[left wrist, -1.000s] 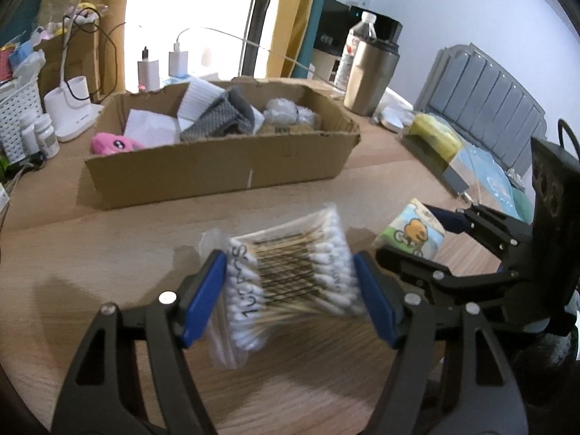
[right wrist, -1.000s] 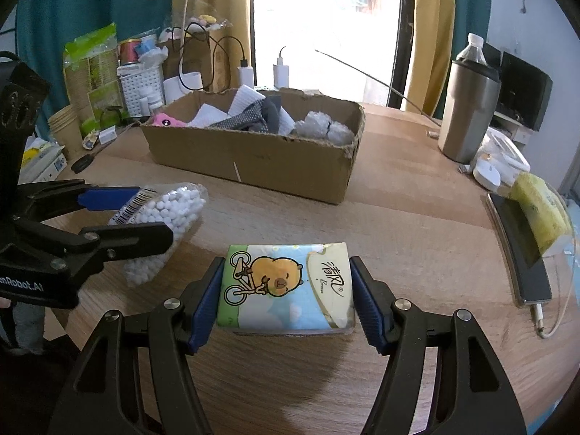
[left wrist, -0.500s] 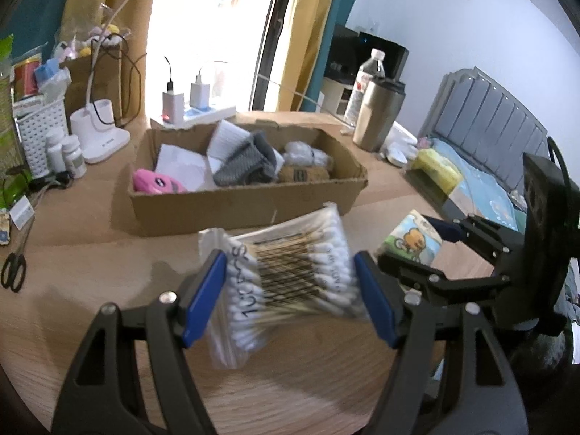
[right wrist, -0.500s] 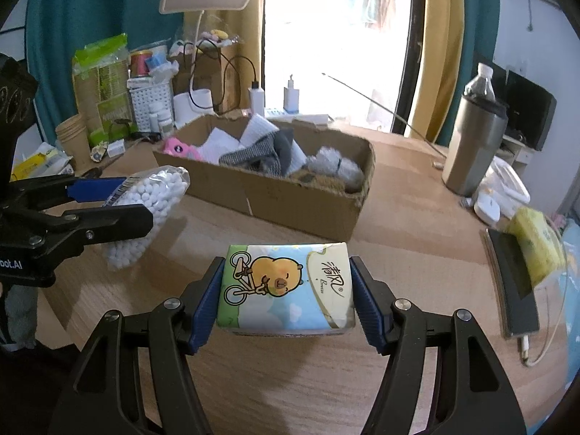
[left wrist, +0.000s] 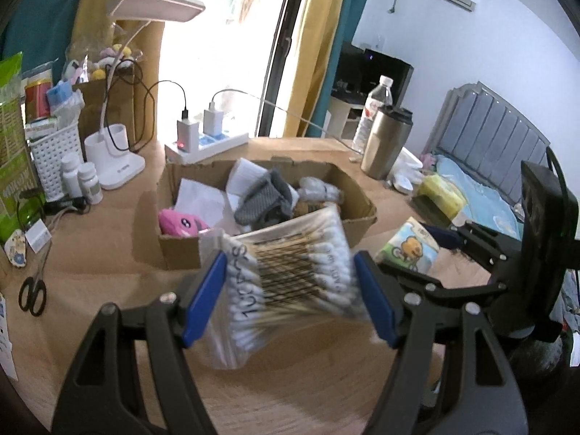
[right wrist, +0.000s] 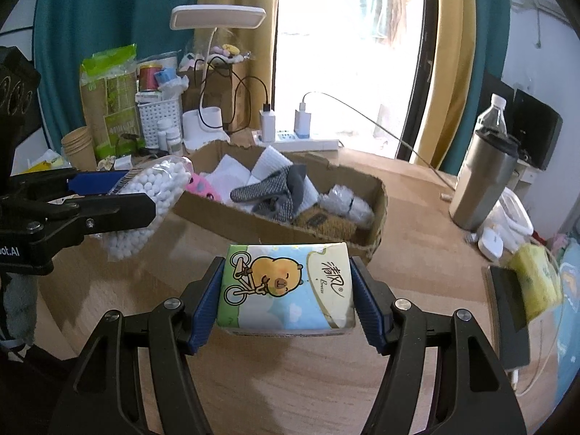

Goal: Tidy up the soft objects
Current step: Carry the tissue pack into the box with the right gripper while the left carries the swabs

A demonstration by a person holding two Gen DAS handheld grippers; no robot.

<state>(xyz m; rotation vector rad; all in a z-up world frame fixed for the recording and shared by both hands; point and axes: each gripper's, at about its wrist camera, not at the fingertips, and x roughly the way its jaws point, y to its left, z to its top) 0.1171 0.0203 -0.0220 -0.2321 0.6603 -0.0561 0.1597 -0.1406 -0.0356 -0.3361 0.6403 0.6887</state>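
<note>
My left gripper (left wrist: 290, 290) is shut on a clear bag of cotton swabs (left wrist: 290, 268) and holds it above the wooden table, in front of the cardboard box (left wrist: 181, 250). The bag also shows in the right wrist view (right wrist: 152, 199). My right gripper (right wrist: 286, 297) is shut on a tissue pack (right wrist: 286, 286) printed with a yellow chick on a bicycle, held above the table near the box (right wrist: 326, 232). The box holds a pink plush (left wrist: 181, 223), a grey knit cloth (left wrist: 264, 199), white cloths and wrapped bundles.
A steel tumbler (right wrist: 482, 181) and water bottle (right wrist: 489, 116) stand right of the box. A phone (right wrist: 507, 308) and yellow pack (right wrist: 536, 275) lie at the right edge. A desk lamp (left wrist: 119, 152), power strip (left wrist: 206, 141), white basket (left wrist: 54, 152) and scissors (left wrist: 32, 290) are at the left.
Both grippers have risen with their loads and now look down on the box from higher up. The box contents show more fully.
</note>
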